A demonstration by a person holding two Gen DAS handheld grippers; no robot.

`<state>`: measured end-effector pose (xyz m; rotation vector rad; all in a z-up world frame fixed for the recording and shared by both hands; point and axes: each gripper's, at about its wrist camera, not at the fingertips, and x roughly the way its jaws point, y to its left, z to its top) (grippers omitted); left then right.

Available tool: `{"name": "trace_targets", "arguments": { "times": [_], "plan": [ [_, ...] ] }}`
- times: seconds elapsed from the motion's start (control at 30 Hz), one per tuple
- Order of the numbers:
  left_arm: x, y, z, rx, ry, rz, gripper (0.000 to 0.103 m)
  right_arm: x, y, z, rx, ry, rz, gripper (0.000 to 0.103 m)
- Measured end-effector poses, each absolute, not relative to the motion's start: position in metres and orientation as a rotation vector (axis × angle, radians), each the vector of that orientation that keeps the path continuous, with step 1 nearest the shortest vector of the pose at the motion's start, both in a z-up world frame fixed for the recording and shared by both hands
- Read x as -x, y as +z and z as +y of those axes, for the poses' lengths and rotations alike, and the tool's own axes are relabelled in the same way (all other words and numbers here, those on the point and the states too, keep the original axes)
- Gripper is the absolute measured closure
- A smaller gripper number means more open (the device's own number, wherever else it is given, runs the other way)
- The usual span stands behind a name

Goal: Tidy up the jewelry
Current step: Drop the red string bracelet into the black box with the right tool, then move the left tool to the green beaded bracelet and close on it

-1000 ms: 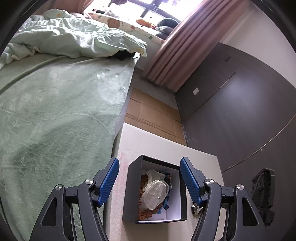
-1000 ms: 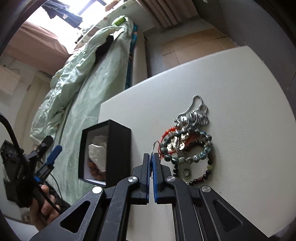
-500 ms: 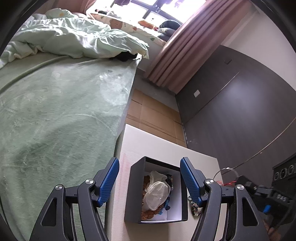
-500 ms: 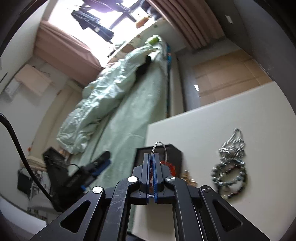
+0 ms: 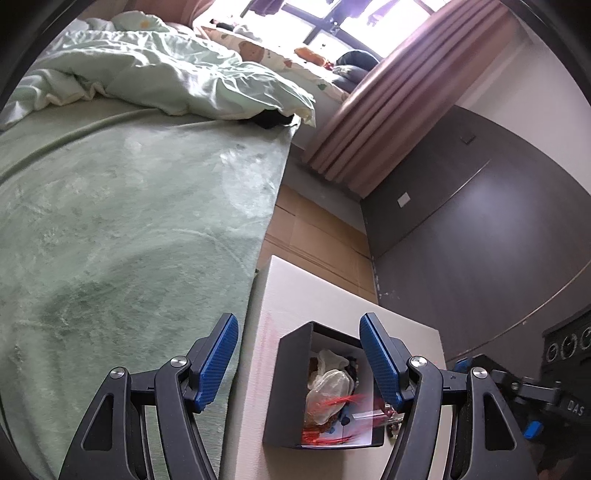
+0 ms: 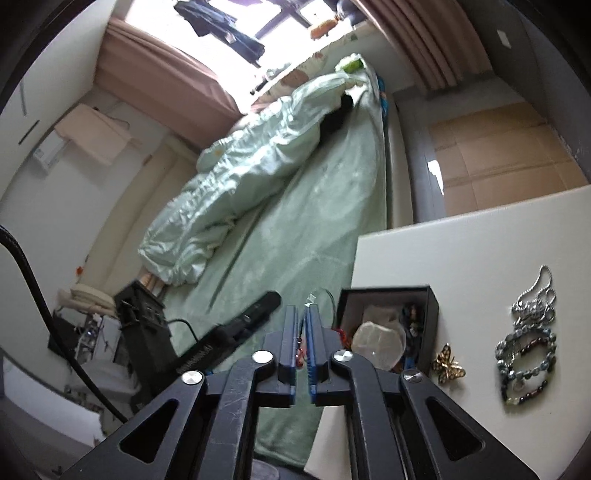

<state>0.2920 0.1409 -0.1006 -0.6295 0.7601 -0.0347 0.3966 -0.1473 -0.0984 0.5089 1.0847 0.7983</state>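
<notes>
The jewelry box (image 5: 284, 387), open between the left gripper's (image 5: 299, 363) wide-spread jaws and touched by neither, holds a clear bag (image 5: 328, 384), beads and a blurred red bracelet (image 5: 328, 402), while the right gripper (image 6: 302, 343), its jaws just parting, pinches nothing I can make out, and beyond lie one butterfly brooch (image 6: 447, 367), bracelets (image 6: 524, 363) and a chain (image 6: 535, 299).

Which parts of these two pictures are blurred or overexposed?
Left wrist view: the red cord over the black box is smeared by motion; the window is blown out. Right wrist view: the window glares white, while the bracelets stay sharp.
</notes>
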Motion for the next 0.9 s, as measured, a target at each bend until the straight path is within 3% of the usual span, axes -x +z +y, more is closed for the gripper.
{"name": "trace_targets", "arguments": {
  "times": [0.07, 0.1, 0.57, 0.9],
  "plan": [
    [-0.292, -0.1, 0.14, 0.628, -0.036, 0.76, 0.034, -0.397, -0.102, -0.15, -0.514, 0.783, 1.093, 0.057],
    [-0.292, -0.1, 0.139, 0.627, -0.039, 0.76, 0.034, -0.397, -0.103, -0.153, -0.514, 0.777, 1.089, 0.054],
    [-0.3, -0.092, 0.078, 0.485, -0.165, 0.798, 0.034, -0.388, -0.108, -0.211, -0.479, 0.632, 1.084, 0.053],
    [-0.31, -0.096, 0.019, 0.382, -0.256, 0.854, 0.034, -0.389, -0.142, -0.28, -0.519, 0.438, 1.148, 0.053]
  ]
}}
